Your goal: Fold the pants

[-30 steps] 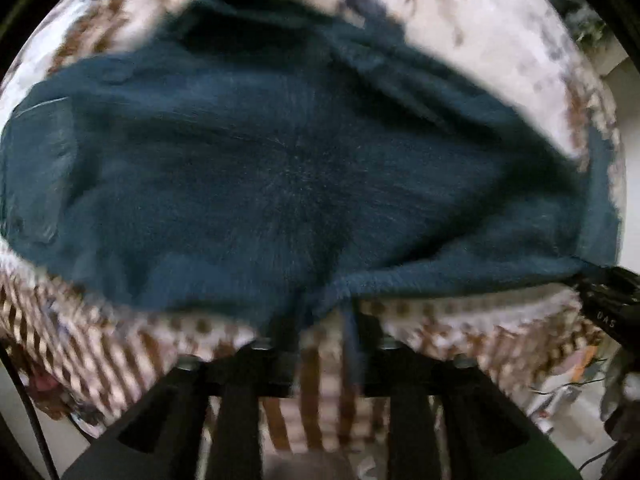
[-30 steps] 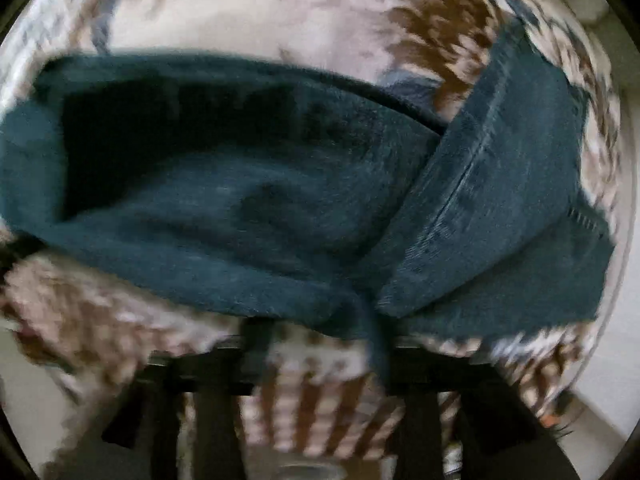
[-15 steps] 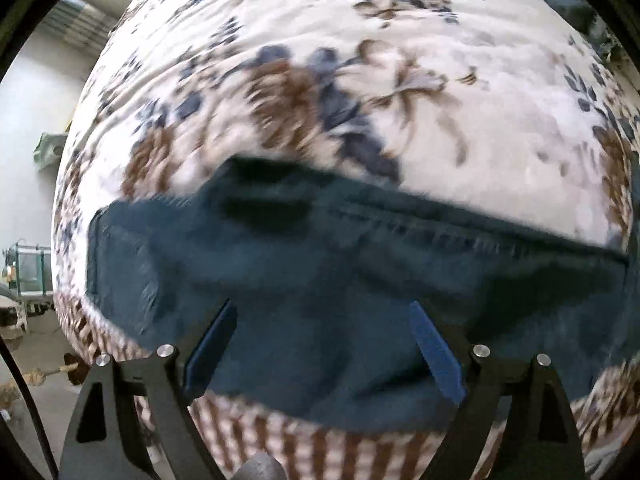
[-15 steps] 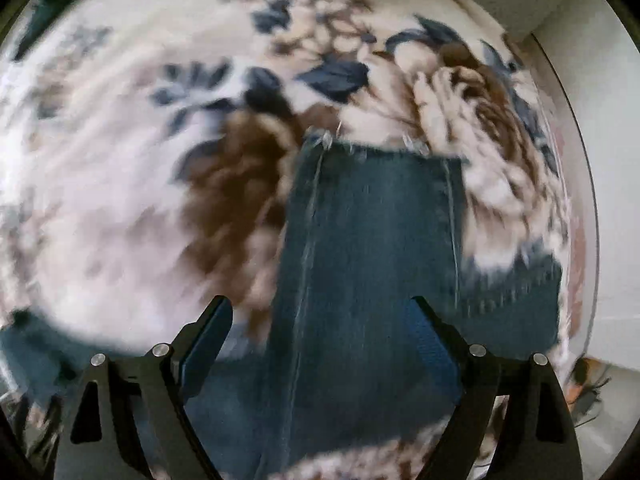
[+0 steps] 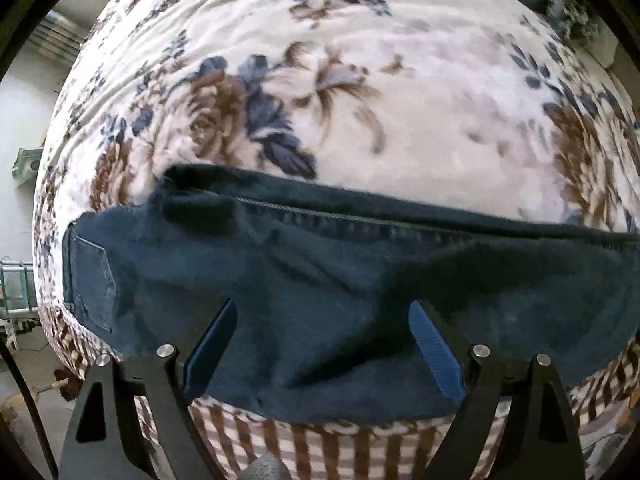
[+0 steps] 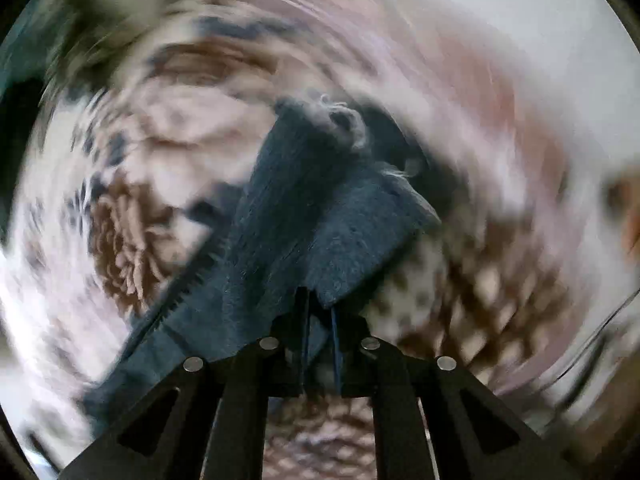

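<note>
Denim, dark blue and folded into a long band, forms the pair of pants [image 5: 320, 280] lying across the near part of a plush bedspread printed with brown and navy flowers on cream [image 5: 400, 100] in the left wrist view. A stitched seam runs along the band's far edge, and a patch pocket shows at its left end. The near border of the bedspread carries a brown-and-cream check pattern, seen below the denim. The left gripper [image 5: 322, 344], black with blue finger pads [image 5: 436, 356], stands with its fingers spread wide apart over the near edge of the pants, nothing between them. Beyond the bed's left edge a pale wall and floor appear, with a small green-framed object low at the frame's margin; its nature cannot be told.

Right wrist view, heavily smeared by motion: the right gripper [image 6: 320, 340] has its fingers pressed together on a fold of the same dark blue denim [image 6: 304, 216], which rises from the pinch up toward a frayed hem with pale loose threads. The floral bedspread [image 6: 132, 240] lies behind and left of the cloth, its check border to the right. A pale wall fills the upper right; other room detail is too blurred to read.
</note>
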